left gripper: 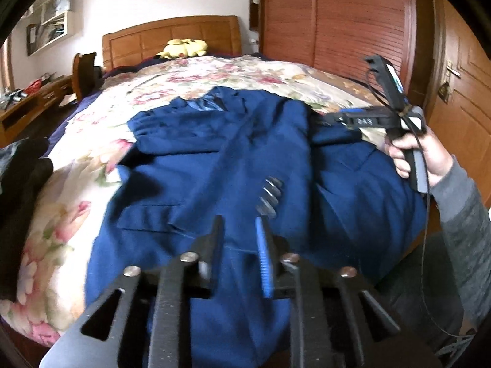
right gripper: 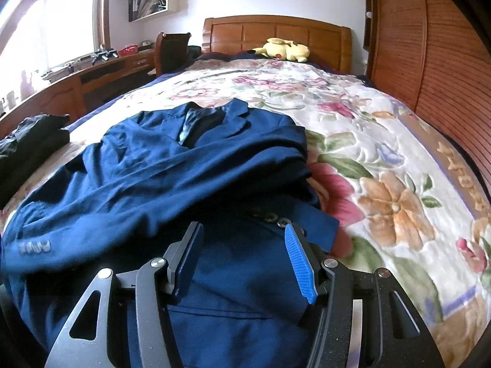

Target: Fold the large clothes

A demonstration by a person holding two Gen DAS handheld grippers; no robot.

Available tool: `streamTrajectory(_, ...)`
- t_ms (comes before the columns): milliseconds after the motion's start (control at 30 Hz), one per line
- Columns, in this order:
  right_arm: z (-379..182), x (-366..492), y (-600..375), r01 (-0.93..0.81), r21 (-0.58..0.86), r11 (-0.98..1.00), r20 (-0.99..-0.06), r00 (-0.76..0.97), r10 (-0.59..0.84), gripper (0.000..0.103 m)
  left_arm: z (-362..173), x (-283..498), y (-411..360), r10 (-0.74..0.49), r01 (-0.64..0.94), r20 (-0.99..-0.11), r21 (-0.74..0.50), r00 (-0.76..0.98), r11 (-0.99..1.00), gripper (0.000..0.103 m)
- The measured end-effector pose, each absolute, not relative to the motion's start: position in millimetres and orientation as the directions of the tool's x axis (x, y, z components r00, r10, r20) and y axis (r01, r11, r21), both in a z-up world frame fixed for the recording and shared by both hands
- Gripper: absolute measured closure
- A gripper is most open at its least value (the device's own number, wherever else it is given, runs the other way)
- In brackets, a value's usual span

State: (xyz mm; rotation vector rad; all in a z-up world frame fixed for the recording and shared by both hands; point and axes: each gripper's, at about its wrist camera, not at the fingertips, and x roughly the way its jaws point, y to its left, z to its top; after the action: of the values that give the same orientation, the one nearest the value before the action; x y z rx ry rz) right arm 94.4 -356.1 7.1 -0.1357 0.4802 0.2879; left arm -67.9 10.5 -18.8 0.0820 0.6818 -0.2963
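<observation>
A navy blue suit jacket (left gripper: pixel 221 159) lies front up on the flowered bedspread (left gripper: pixel 214 73), collar toward the headboard, with both sleeves laid across its front. My left gripper (left gripper: pixel 241 224) hovers open and empty just above the jacket's lower half, near the sleeve cuff buttons (left gripper: pixel 269 193). In the right wrist view the jacket (right gripper: pixel 172 165) fills the near left, and my right gripper (right gripper: pixel 242 239) is open and empty above its lower right part, near the right sleeve cuff buttons (right gripper: pixel 277 219). The right gripper also shows in the left wrist view (left gripper: pixel 322 122), at the jacket's right shoulder.
A yellow plush toy (right gripper: pixel 282 49) lies by the wooden headboard (right gripper: pixel 276 32). Dark folded clothes (right gripper: pixel 27 147) sit at the bed's left edge. A desk (right gripper: pixel 101 70) and chair (right gripper: pixel 172 50) stand left of the bed. A wooden wardrobe (right gripper: pixel 429 61) lines the right side.
</observation>
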Motion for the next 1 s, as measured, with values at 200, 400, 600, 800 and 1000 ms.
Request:
streamTrajectory(200,6,93,-349,-0.317,-0.075,0.945,-0.469,0.848,0.247,0.046,-16,-54,30,-0.203,0.24,-0.62,-0.024,0.758,0.97,0.051)
streamTrajectory(400,4,96,-342,-0.328,-0.088,0.941,-0.478,0.842,0.249,0.046,-22,-43,38,-0.186,0.224,-0.615,-0.016,0.767,0.975,0.035)
streamTrajectory(600,1,99,-340,-0.329,-0.098,0.939,-0.489,0.838,0.242,0.046,-36,-30,46,-0.168,0.187,-0.63,-0.036,0.759,0.982,0.035)
streamTrajectory(800,-2,101,-338,-0.331,-0.108,0.937,-0.498,0.834,0.237,0.046,-48,-22,47,-0.146,0.179,-0.649,-0.015,0.747,0.984,0.037)
streamTrajectory(1000,-3,105,-336,-0.333,-0.113,0.936,-0.508,0.829,0.234,0.046,-63,-11,41,-0.16,0.209,-0.692,-0.014,0.704,0.978,0.043)
